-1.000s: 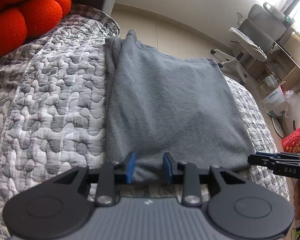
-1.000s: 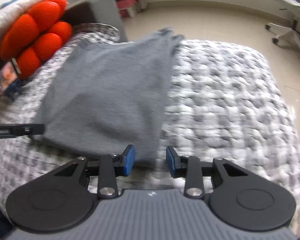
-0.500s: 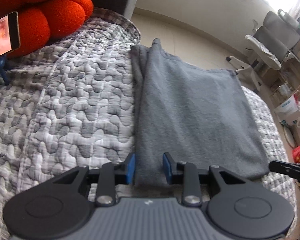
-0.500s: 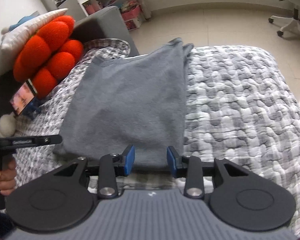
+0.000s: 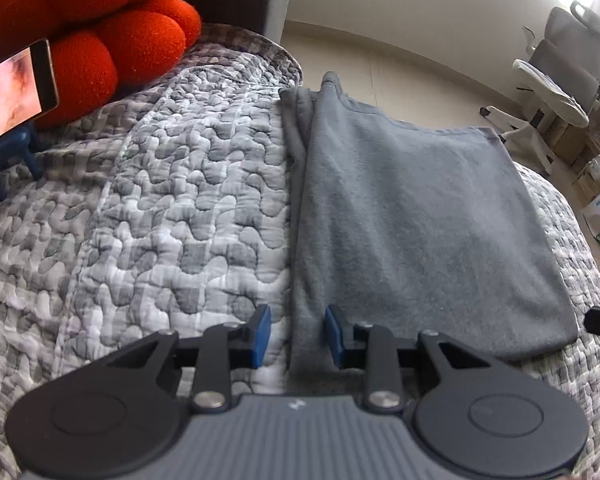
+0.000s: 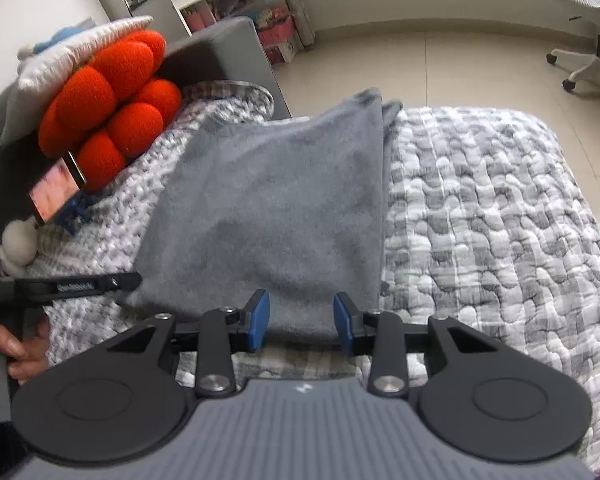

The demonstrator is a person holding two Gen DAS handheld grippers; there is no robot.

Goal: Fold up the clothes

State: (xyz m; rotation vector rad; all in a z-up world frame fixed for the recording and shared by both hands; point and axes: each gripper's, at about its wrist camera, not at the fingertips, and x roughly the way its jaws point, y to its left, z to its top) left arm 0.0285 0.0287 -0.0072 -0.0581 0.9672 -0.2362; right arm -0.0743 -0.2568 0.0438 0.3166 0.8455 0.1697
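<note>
One hand (image 6: 14, 350) in the right wrist view only, beside grey garment (image 6: 276, 200).

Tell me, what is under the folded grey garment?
The grey garment lies on the grey-white quilt. Whatever lies directly beneath the cloth is covered and cannot be seen.

1. The folded garment (image 5: 416, 216) lies flat on the quilt (image 5: 160, 208), which covers the bed.
2. The left gripper (image 5: 294, 338) sits over the garment's near left corner; the right gripper (image 6: 302, 318) sits over its near right corner.
3. The round cushion (image 6: 112, 92) rests at the quilt's far left, against the sofa arm (image 6: 216, 56).
4. The phone (image 6: 56, 194) stands just before the cushion.
5. An office chair (image 5: 560, 76) stands on the floor beyond the bed, to the right.
</note>
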